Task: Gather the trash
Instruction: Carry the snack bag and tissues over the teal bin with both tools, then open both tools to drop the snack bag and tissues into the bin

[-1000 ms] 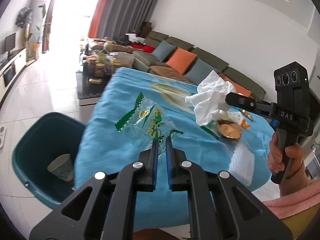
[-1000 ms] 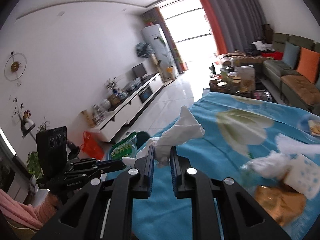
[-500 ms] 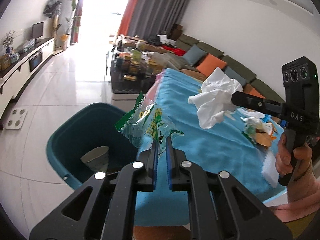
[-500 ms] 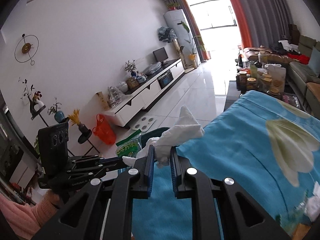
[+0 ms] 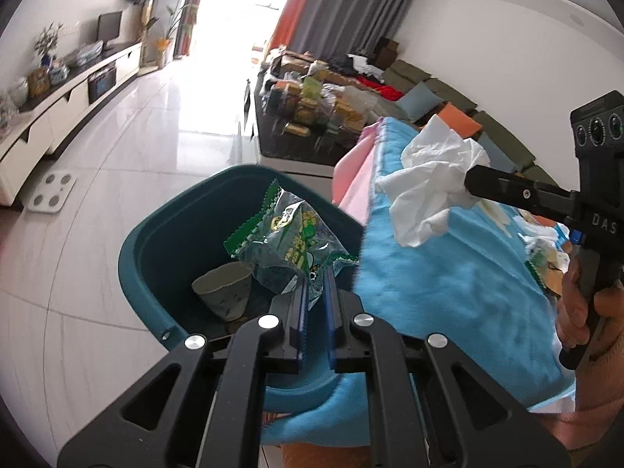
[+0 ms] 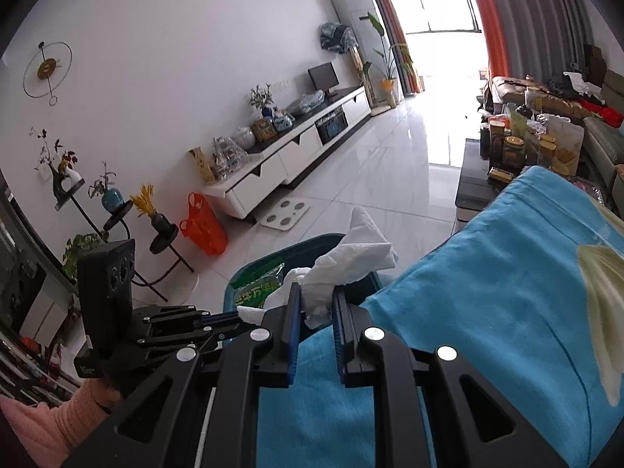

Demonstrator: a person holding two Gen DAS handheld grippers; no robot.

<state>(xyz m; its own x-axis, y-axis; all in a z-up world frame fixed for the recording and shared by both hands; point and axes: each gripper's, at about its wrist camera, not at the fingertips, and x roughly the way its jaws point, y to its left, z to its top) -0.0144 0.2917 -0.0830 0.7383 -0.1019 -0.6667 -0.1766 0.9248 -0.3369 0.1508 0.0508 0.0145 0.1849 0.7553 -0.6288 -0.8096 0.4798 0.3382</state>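
Observation:
My left gripper (image 5: 313, 277) is shut on a clear and green snack wrapper (image 5: 286, 241) and holds it over the open teal bin (image 5: 156, 234). A crumpled paper cup (image 5: 224, 290) lies in the bin. My right gripper (image 6: 316, 297) is shut on a crumpled white tissue (image 6: 351, 259) above the table's near edge, beside the bin (image 6: 323, 240). The tissue (image 5: 433, 191) and the right gripper (image 5: 474, 179) also show in the left wrist view. The wrapper (image 6: 259, 284) and the left gripper (image 6: 238, 314) show in the right wrist view.
The table wears a blue cloth (image 5: 448, 280); more wrappers and tissue (image 5: 544, 249) lie at its right. A low table with jars (image 6: 507, 148) and a sofa (image 5: 429, 89) stand beyond. A scale (image 6: 284, 214) lies on the tiled floor by a TV cabinet (image 6: 296, 156).
Both grippers swung left from over the table toward the bin. The wrapper now hangs over the bin's opening; the tissue is at the table's edge.

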